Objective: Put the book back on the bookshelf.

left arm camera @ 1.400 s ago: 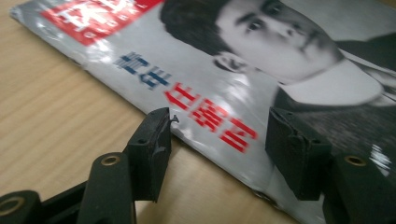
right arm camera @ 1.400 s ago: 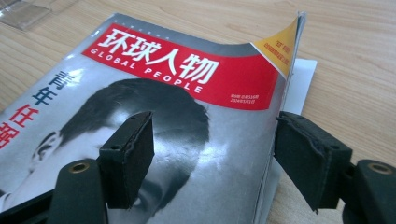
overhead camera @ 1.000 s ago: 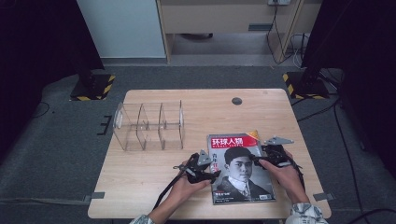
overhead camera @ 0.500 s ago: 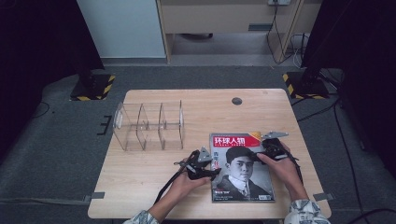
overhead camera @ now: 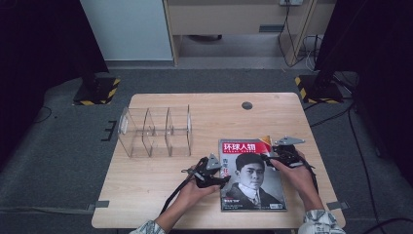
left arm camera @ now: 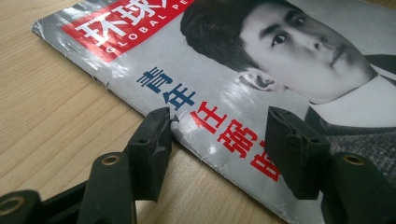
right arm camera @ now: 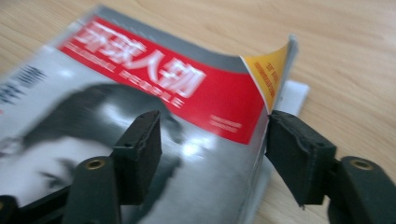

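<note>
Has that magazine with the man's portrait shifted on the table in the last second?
Yes, slightly. The magazine has slid toward the table's right edge, away from the clear divider rack, which has not moved.

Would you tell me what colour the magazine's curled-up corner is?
Yellow-orange, on the magazine corner; the right gripper view shows it best.

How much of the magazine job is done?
Nothing looks finished yet: the magazine lies flat on the table. In hand: the left gripper has open jaws astride its spine edge, and the right gripper has just been closing its jaws around the lifted cover edge. Left: gripping and lifting it.
</note>
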